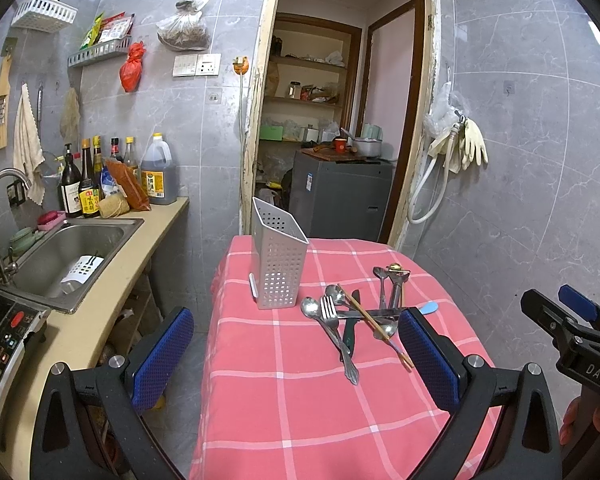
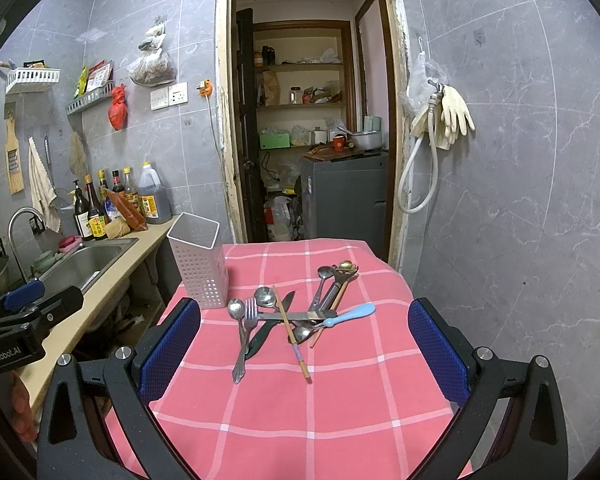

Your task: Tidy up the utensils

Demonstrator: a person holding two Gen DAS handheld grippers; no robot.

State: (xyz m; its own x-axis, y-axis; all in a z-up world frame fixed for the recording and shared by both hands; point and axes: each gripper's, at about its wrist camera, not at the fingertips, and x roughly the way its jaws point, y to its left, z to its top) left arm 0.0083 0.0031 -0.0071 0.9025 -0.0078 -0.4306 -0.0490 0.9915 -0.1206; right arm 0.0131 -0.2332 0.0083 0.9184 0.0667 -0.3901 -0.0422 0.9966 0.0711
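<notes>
A pile of utensils [image 1: 356, 312] lies on the table with the pink checked cloth [image 1: 300, 400]: spoons, a fork [image 2: 246, 336], a dark-handled knife, chopsticks [image 2: 292, 336], a blue-handled spoon [image 2: 350, 314]. A white perforated holder [image 1: 278, 258] stands upright at the far left of the table; it also shows in the right wrist view [image 2: 200, 260]. My left gripper [image 1: 296, 360] is open and empty above the near table edge. My right gripper [image 2: 304, 356] is open and empty, short of the pile [image 2: 296, 312].
A counter with a steel sink [image 1: 64, 256] and several bottles [image 1: 112, 176] runs along the left. An open doorway [image 1: 340, 120] with shelves and a grey appliance lies behind the table. Rubber gloves and a hose [image 2: 440, 128] hang on the right wall.
</notes>
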